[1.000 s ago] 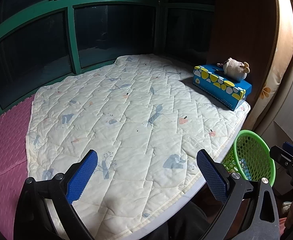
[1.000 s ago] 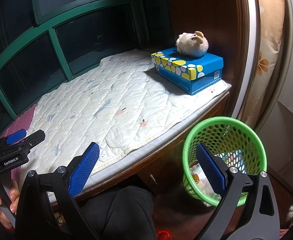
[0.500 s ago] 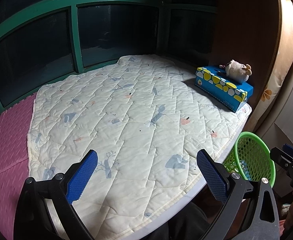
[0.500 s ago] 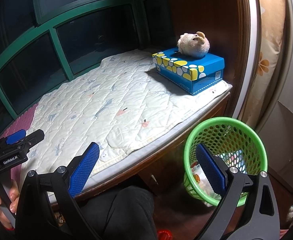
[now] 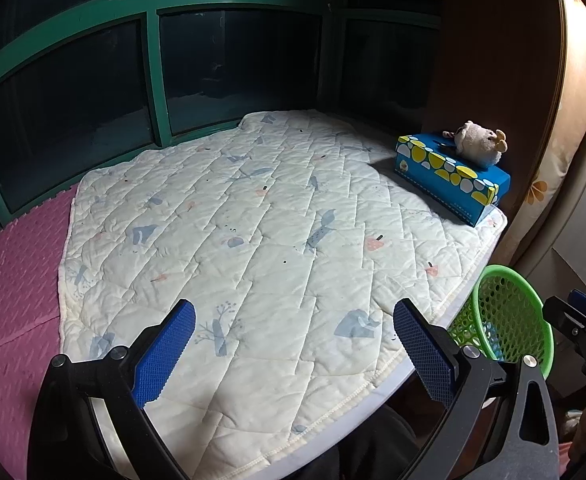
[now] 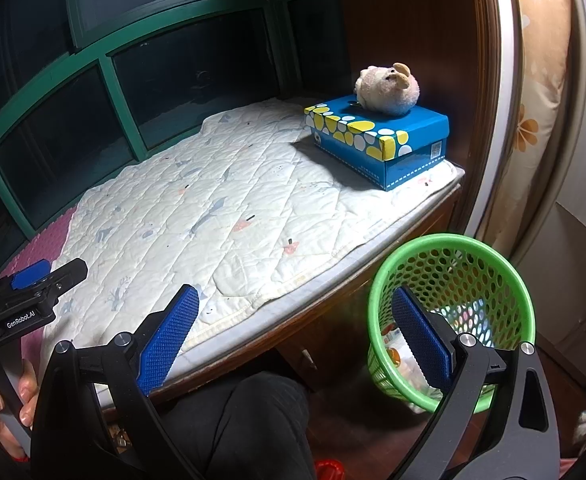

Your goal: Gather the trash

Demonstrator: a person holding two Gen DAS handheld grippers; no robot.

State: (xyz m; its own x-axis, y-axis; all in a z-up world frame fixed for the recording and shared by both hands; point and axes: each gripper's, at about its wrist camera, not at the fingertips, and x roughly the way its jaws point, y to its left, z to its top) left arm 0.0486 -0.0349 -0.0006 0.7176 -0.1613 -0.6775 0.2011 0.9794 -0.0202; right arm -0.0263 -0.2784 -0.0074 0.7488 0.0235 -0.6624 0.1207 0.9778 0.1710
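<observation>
The green basket (image 6: 451, 320) stands on the floor just beside the window seat's wooden edge, and colourful wrappers lie at its bottom, so some trash seems already collected; the quilted mat (image 5: 253, 240) shows no loose litter, only a blue tissue box (image 6: 381, 140) with a plush toy (image 6: 389, 88) on top, so little looks left to pick up here; a small red thing near the person's knee is too cut off to name. The right tool (image 6: 293, 336) hovers spread wide and empty, its right pad over the basket's mouth; the left tool (image 5: 293, 348) hangs released and empty above the mat's near edge.
</observation>
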